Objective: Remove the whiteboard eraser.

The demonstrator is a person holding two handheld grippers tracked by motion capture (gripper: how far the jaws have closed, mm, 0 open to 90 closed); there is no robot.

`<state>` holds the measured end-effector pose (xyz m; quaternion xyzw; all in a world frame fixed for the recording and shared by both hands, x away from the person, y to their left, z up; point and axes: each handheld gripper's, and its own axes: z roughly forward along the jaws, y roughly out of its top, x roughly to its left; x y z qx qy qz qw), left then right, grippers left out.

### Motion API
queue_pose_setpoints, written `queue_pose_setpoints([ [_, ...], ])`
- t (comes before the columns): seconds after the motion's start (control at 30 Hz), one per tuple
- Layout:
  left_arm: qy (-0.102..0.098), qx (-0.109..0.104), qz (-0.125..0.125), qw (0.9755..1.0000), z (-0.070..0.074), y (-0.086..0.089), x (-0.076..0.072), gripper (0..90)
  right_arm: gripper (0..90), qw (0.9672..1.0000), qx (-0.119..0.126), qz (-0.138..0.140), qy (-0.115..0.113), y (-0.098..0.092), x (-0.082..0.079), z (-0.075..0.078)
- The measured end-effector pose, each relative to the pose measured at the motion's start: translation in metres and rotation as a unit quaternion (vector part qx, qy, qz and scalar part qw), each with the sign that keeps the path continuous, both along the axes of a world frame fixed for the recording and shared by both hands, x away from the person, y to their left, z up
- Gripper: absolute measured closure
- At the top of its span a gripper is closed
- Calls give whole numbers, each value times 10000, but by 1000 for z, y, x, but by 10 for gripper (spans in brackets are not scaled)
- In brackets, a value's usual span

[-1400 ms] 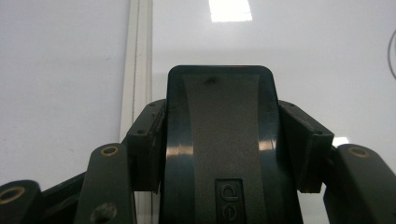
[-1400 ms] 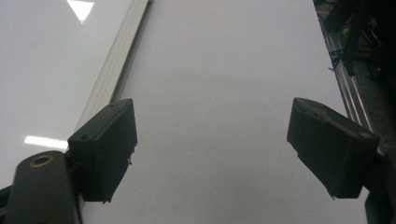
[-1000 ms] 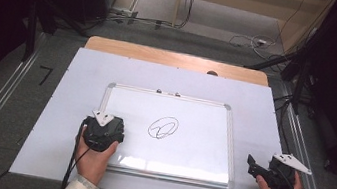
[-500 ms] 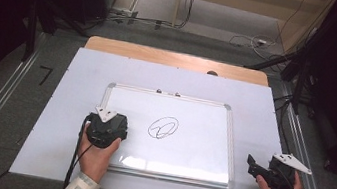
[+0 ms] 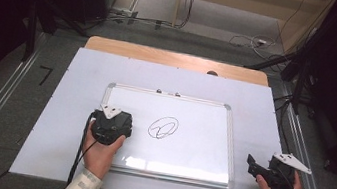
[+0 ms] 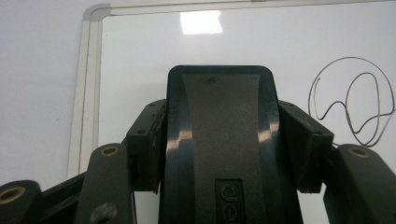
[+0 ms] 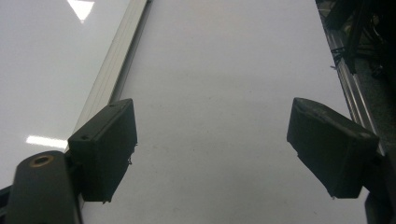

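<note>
Left gripper point(image 5: 112, 125) sits over the near-left part of the whiteboard point(image 5: 198, 154), jaws clamped on a black whiteboard eraser point(image 6: 219, 140); in the left gripper view the eraser's flat face points at the board, left frame edge close by. Right gripper point(image 5: 266, 171) rests off the board on the white table cover point(image 5: 260, 108) at near right, jaws spread wide, nothing between them; right gripper view shows bare cover ahead and the board's frame to its left.

Black scribble point(image 5: 163, 127), a looped oval, sits mid-board, just right of the eraser, apart from it. Likely step: erasing, wipe not yet started since the mark looks intact. Next move probably needs the eraser pressed flat and swept right across the scribble.

Board surface around the mark is bare, plenty of sweep room. Two small magnets or clips point(image 5: 166, 93) on the far frame, well clear. Wooden table edge point(image 5: 172, 57) beyond.
</note>
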<state>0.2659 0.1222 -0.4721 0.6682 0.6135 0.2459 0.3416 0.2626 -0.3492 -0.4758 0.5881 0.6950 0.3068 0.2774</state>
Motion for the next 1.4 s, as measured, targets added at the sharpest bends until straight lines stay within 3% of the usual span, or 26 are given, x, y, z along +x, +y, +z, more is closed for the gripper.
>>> queue_pose_setpoints([
  [0.57,1,7,-199,9998,-1,-15,11,407,148,10000,-3,41,-26,-1,-1,-1],
  [1.4,-61,-84,-272,9996,2,-18,19,407,148,10000,-21,59,19,1,-1,-2],
])
